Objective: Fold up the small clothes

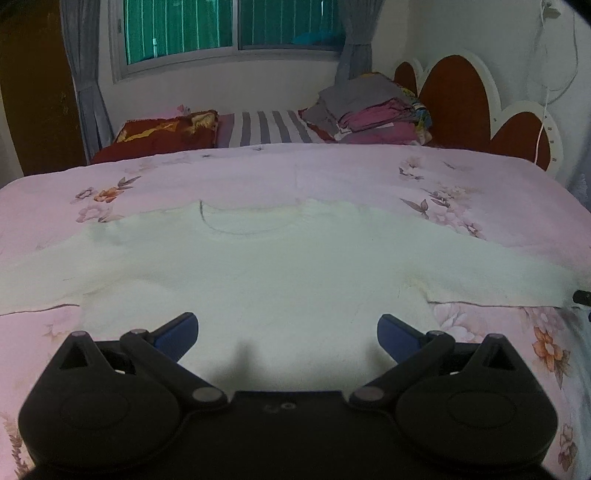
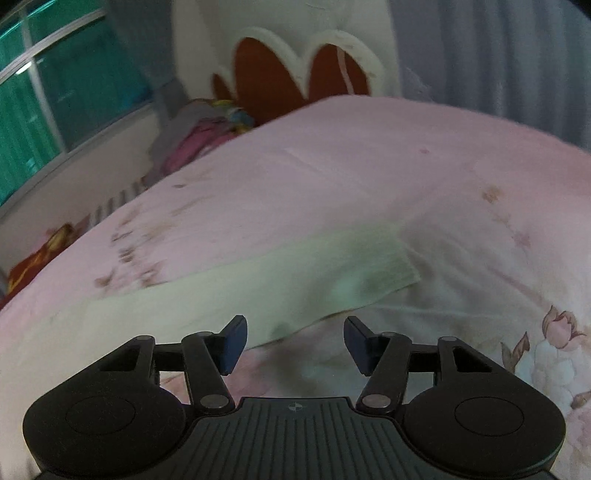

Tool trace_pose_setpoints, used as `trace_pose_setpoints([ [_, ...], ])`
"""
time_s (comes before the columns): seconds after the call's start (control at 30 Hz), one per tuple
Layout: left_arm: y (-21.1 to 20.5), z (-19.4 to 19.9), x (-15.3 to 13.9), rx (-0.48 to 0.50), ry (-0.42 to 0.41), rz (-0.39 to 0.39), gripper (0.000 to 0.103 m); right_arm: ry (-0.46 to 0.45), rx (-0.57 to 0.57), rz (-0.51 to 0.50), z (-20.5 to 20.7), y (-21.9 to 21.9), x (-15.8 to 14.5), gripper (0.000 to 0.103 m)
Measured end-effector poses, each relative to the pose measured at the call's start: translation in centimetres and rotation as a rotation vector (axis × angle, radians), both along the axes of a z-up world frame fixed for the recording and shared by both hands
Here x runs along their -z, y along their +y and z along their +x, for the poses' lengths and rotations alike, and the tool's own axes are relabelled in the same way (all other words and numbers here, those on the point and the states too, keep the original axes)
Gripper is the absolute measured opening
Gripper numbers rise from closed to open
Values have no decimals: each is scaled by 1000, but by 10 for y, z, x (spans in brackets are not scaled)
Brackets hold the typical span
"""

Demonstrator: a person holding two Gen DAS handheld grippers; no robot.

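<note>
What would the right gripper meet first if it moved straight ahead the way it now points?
Probably the pale green garment's sleeve, lying flat on the pink floral bedspread. The right gripper is open and empty; depth is uncertain.

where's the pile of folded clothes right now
In the left wrist view the pile of folded clothes sits at the bed's far right, against the headboard, below the window.

The left gripper (image 1: 287, 334) fills the bottom of the frame, jaws spread wide with nothing between them, over a pale cream garment (image 1: 280, 266) lying flat across the pink floral bedspread (image 1: 332, 173); a stack of folded clothes (image 1: 373, 110) sits upper right; a window (image 1: 232, 26) tops the frame.
</note>
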State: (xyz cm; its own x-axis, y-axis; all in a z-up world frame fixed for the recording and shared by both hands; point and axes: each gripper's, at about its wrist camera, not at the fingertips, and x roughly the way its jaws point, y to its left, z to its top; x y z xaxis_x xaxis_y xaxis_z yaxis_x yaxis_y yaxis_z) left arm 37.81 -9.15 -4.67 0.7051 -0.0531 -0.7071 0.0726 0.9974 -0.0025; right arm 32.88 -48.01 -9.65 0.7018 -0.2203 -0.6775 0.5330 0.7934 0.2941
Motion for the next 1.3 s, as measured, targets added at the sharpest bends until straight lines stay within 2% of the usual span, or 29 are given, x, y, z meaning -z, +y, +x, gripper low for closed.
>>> trace_pose_setpoints([
  [0.03,-4,4,1,-1,6,5,103,2,13,18,0,-9,5,57],
  [0.07,-7,6,2,-3,10,8,103,4,22,30,-1,-16,8,50],
  [0.13,-10,10,3,-3,19,12,103,18,43,62,-2,-29,15,46],
  [0.4,-19,17,-1,8,33,44,103,-36,101,137,-3,-61,23,45],
  [0.47,-16,19,-2,7,33,43,103,-41,106,135,-1,-64,20,32],
  [0.53,-13,22,-3,0,38,36,103,-49,115,144,-1,-68,20,31],
  [0.63,0,28,0,-27,64,21,103,-45,133,161,-2,-74,23,26],
  [0.77,23,30,5,-61,87,6,103,-36,157,158,10,-74,23,26],
  [0.83,39,28,6,-52,93,-27,103,-42,164,163,12,-75,23,26],
  [1.0,77,22,10,-58,84,-43,103,-94,243,285,3,-86,27,26],
  [1.07,92,21,11,-76,83,-50,103,-71,216,220,8,-81,25,1],
  [1.23,133,19,14,-145,79,-37,103,-22,110,45,26,-43,0,1],
  [1.3,149,19,16,-126,89,-73,103,-29,28,-10,36,-13,-14,1],
])
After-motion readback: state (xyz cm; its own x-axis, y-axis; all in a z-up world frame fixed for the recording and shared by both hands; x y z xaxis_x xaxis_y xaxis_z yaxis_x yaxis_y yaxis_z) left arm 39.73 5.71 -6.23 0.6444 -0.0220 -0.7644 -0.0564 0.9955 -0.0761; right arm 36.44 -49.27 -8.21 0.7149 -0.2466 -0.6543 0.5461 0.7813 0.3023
